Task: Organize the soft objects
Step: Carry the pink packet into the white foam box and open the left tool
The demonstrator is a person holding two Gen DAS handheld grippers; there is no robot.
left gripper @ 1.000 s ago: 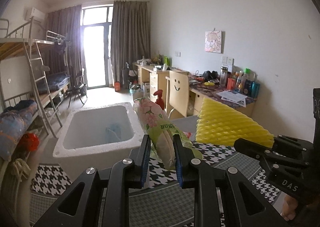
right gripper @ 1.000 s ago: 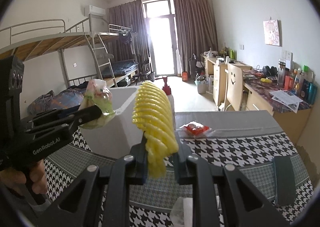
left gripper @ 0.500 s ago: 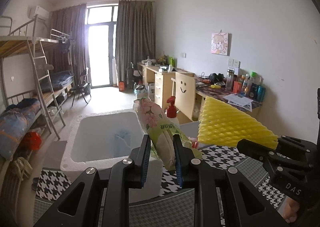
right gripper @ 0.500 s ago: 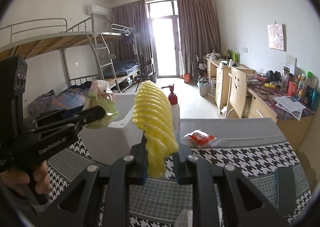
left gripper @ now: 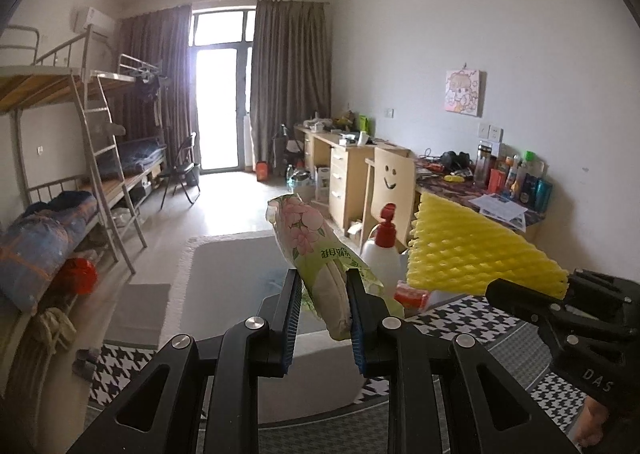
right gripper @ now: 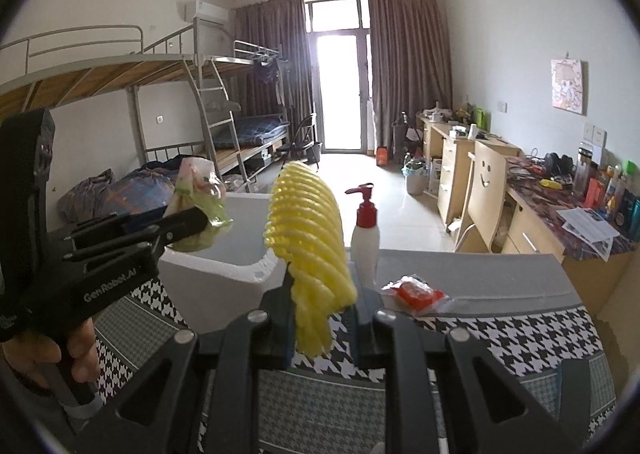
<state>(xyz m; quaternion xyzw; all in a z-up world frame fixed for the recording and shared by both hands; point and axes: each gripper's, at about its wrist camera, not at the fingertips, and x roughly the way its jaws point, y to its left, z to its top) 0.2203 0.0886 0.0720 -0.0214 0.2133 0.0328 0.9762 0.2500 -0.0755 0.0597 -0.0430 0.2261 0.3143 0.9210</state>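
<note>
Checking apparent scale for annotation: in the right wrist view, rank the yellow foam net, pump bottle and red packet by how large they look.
1. Yellow ribbed foam net, though it is nearest the camera.
2. White pump bottle with red top.
3. Small red plastic-wrapped packet.

A yellow foam net [right gripper: 308, 250] is clamped between the fingers of the right gripper [right gripper: 324, 324] and stands up from them. To the left, the left gripper [right gripper: 188, 222] is seen gripping a floral green packet [right gripper: 200, 194], held above the white foam box [right gripper: 224, 274]. A white pump bottle with a red top [right gripper: 365, 238] is set just beside the box on the houndstooth cloth [right gripper: 500, 338]. A red sachet in clear wrap [right gripper: 416, 292] is lying on the grey strip near the bottle.
</note>
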